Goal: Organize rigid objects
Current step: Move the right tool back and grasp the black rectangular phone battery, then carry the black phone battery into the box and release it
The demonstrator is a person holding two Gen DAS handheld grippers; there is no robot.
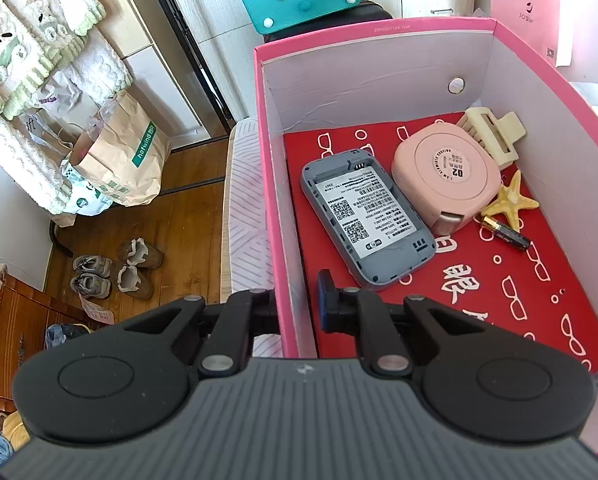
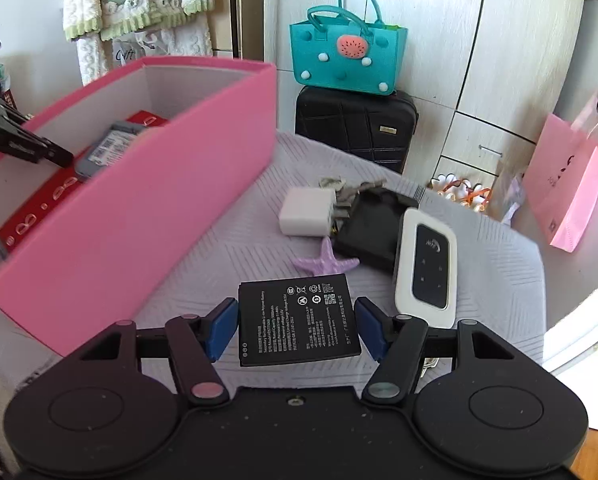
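- Indoors, pale striped cloth [image 2: 227,248] covering the table, wood floor [image 1: 187,216] beside.
- Left gripper [image 1: 299,300] clamped on pink box [image 1: 379,26] wall.
- Right gripper [image 2: 297,328] clasped flat black battery [image 2: 297,324] above the cloth, beside the box.

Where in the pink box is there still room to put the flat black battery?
The pink cardboard box has bare red lining at the near end, bordered by the grey router shell and small black battery. The far end is crowded: pink round case, cream hair clip, yellow starfish.

Left fingers [image 1: 331,300] clamped, right fingers [image 2: 223,326] apart
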